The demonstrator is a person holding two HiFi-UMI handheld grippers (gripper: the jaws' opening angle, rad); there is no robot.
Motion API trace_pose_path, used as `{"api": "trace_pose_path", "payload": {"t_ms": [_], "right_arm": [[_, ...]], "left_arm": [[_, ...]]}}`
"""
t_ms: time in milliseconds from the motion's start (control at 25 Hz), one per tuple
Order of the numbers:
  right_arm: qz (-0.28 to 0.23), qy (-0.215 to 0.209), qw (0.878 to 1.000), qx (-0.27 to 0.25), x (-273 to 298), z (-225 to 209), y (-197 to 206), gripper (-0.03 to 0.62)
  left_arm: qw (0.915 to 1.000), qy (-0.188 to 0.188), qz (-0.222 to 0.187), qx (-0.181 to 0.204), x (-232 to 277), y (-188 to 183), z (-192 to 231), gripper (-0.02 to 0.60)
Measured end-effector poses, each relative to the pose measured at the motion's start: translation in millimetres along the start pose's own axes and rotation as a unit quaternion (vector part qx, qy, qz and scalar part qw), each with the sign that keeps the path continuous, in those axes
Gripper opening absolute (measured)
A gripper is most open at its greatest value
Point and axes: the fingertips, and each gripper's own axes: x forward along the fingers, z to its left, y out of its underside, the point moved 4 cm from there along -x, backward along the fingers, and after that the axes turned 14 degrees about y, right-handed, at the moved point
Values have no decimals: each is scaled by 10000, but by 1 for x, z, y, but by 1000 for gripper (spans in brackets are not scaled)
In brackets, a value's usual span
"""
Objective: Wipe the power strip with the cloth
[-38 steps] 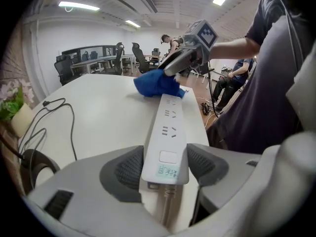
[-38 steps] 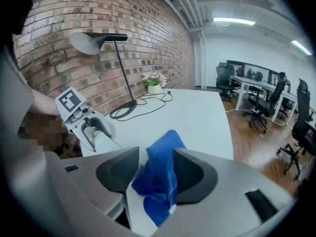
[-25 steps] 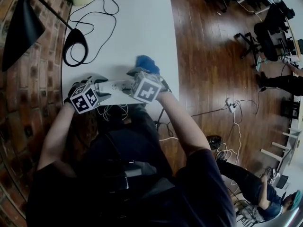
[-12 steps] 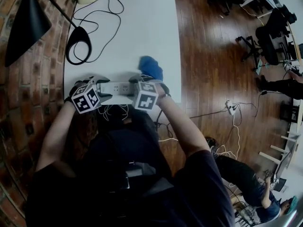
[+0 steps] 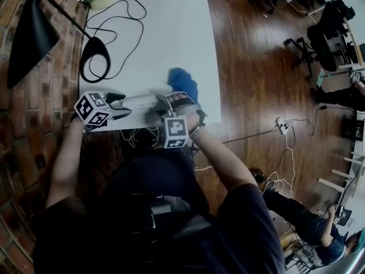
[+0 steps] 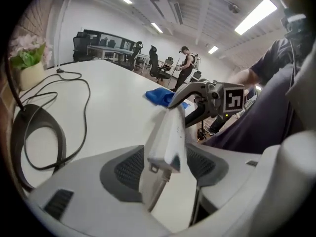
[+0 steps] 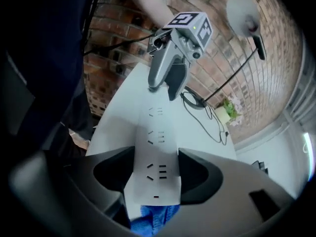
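The white table (image 5: 171,27) runs away from me toward 12 o'clock, with a black lamp (image 5: 34,33) standing at about 10 o'clock. The power strip (image 5: 142,102) sits over the table's near edge, running from 9 to 3 o'clock between my two tools. My left gripper (image 6: 165,164) is clamped on its corded end, and the strip is tipped onto one long edge there. My right gripper (image 7: 155,174) has just been closing its jaws, and its pads now press on the strip's other end. The blue cloth (image 5: 183,82) lies bunched on the table at 1 o'clock, just beyond that end.
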Motion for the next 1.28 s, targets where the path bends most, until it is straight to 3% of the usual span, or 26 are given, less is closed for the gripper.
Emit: {"api": "trace_pose_path", "payload": {"t_ms": [160, 240, 400, 640, 760, 840, 920, 1000, 1080, 1160, 1200, 1280], "right_arm": [[34, 500, 9984, -252, 1, -3, 0, 275], [79, 647, 9977, -197, 0, -3, 1, 275], [121, 826, 9965, -78, 0, -1, 2, 278], [63, 393, 9942, 999, -8, -2, 3, 298], [-69, 6, 9851, 1716, -25, -10, -1, 298], [-103, -117, 9692, 2457, -37, -19, 1, 298], [-57, 41, 9455, 3255, -45, -34, 9, 296], [80, 365, 9122, 4080, -49, -54, 26, 296], [365, 625, 8710, 4860, -48, -73, 51, 250], [758, 843, 8418, 5277, -40, -88, 76, 250], [956, 893, 8374, 5307, -32, -91, 83, 250], [1393, 747, 8410, 5174, -14, -88, 94, 250]], "left_arm": [[9997, -84, -118, -199, 8, 7, 8, 279], [9996, -118, -187, -202, 12, 5, 7, 241], [9994, -270, -201, -104, 12, 4, 5, 238], [9982, -513, -203, 236, 12, 5, 3, 233], [9957, -730, -132, 556, 13, 4, -2, 230], [9937, -856, -95, 720, 14, 4, -4, 228], [9920, -975, -120, 793, 14, 6, -5, 229], [9902, -1099, -153, 844, 13, 9, -7, 229], [9896, -1129, -201, 872, 15, 6, -12, 229], [9898, -1073, -224, 908, 17, 1, -17, 229], [9896, -1073, -207, 931, 15, 2, -17, 229], [9889, -1116, -156, 968, 13, 5, -17, 230]]}}
